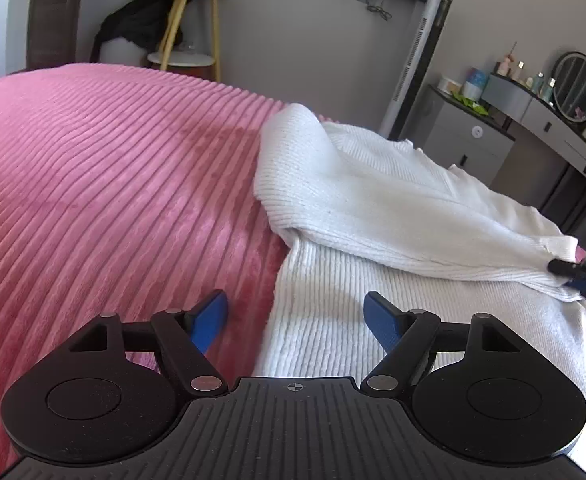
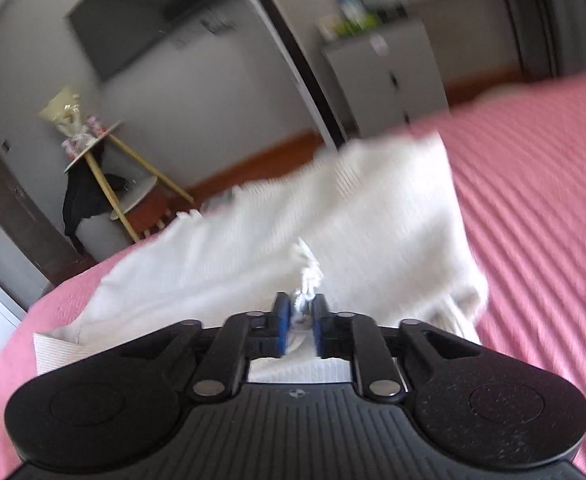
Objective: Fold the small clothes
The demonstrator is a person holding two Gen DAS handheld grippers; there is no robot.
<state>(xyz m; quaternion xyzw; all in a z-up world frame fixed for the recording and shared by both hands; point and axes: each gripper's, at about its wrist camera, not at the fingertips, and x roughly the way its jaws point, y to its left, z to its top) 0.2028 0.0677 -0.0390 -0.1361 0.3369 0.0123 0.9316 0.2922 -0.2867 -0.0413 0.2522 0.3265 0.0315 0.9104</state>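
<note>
One white knitted garment (image 1: 373, 208) was laid on one pink bedspread (image 1: 113, 184). The left gripper (image 1: 297, 320) was held wide and empty; the right gripper (image 2: 301, 320) was clamped on its edge.

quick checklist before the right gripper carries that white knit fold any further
1. Right hand-held gripper pinching the white knit garment: ok, fabric bunched between its pads.
2. Left hand-held gripper free: ok, jaws wide, nothing between them.
3. Garment's lower part flat on the pink blanket: ok.
4. Fold edge aligned: cannot tell, right view blurred.
5. Grip depth secure: cannot tell.
</note>
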